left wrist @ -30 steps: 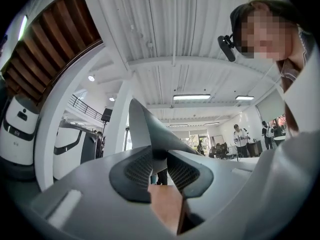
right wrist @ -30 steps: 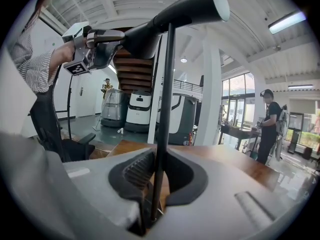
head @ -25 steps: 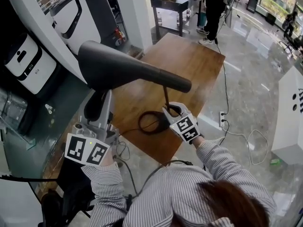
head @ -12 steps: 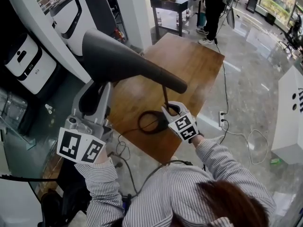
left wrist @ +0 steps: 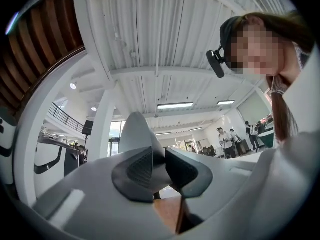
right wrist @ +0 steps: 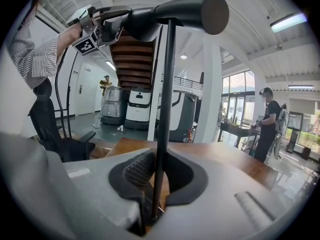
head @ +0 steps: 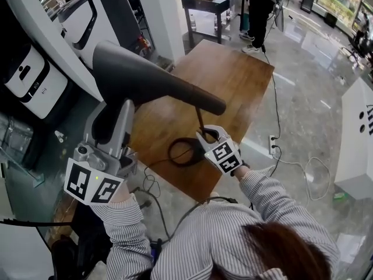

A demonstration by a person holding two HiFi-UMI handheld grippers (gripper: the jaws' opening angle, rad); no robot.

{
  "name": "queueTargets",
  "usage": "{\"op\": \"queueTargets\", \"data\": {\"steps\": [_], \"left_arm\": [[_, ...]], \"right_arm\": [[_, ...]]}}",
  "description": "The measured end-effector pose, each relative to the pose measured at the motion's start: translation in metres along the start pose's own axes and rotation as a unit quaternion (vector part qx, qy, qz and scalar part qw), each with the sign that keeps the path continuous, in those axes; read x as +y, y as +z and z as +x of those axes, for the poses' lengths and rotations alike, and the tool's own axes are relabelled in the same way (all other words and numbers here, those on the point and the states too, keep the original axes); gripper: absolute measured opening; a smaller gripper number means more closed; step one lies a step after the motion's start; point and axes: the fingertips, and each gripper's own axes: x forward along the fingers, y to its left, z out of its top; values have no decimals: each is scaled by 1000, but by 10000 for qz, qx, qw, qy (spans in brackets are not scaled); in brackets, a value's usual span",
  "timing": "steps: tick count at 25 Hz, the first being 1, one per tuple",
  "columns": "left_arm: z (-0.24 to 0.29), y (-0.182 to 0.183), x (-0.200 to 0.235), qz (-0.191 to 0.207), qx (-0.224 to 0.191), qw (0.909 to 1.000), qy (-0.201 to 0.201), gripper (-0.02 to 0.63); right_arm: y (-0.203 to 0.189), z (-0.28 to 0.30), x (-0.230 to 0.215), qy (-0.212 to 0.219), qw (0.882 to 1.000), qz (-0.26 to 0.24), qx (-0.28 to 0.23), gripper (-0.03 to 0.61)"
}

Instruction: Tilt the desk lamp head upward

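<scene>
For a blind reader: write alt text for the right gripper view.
The right gripper clamps the lamp's thin black pole above a wooden table. Overhead, the left gripper, jaws closing, grips the lamp head.

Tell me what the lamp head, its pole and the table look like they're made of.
The lamp head is dark grey, matte, smooth and seamless: likely moulded plastic or painted metal, I can't tell which. The pole is thin, straight and black with a satin sheen: probably metal. The table is brown with visible grain and a soft gloss: wood or wood veneer.
</scene>
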Motion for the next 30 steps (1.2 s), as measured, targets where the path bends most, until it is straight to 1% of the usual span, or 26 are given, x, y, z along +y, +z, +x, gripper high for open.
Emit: {"op": "queueTargets", "data": {"steps": [4,9,11,13,15,17,20,22,23,24,26,28,29,30], "left_arm": [[-1,1,-1,95,-36,9999,87,72],[-6,6,0,233,-209,9988,387,94],[-10,7,2,163,-273,9986,416,124],[-16,1,3,29,-251,9987,438,143],[-23,-10,3,-91,-209,9983,538,178],[-30,-22,2,-211,-149,9975,663,195],[-39,-51,-4,-445,80,9955,829,221],[-41,-83,-16,-743,389,9938,735,222],[-40,-101,-25,-958,540,9922,583,206],[-38,-120,-37,-1209,667,9896,396,162],[-32,-154,-60,-1678,899,9817,64,138],[-26,-185,-80,-1901,1155,9749,-74,127],[-25,-200,-87,-1940,1250,9730,-49,101],[-25,-213,-93,-1964,1318,9716,14,58]], "right_arm": [[0,-1,0,76,10000,-4,-51,51],[-2,-3,1,249,9996,-67,-70,52],[-2,-2,1,273,9996,-66,-88,52],[-1,-5,1,283,9994,12,-218,59],[5,-12,-2,204,9985,42,-514,68],[12,-22,-5,124,9968,2,-789,75],[23,-42,-8,64,9936,60,-1122,77],[34,-61,-10,-17,9906,136,-1364,77],[39,-72,-10,-33,9892,142,-1459,77],[45,-82,-7,-7,9882,119,-1524,77],[53,-95,4,158,9881,54,-1531,77],[56,-101,16,388,9896,143,-1379,77],[56,-102,21,482,9901,263,-1289,77],[55,-104,24,540,9904,385,-1212,75]]}}
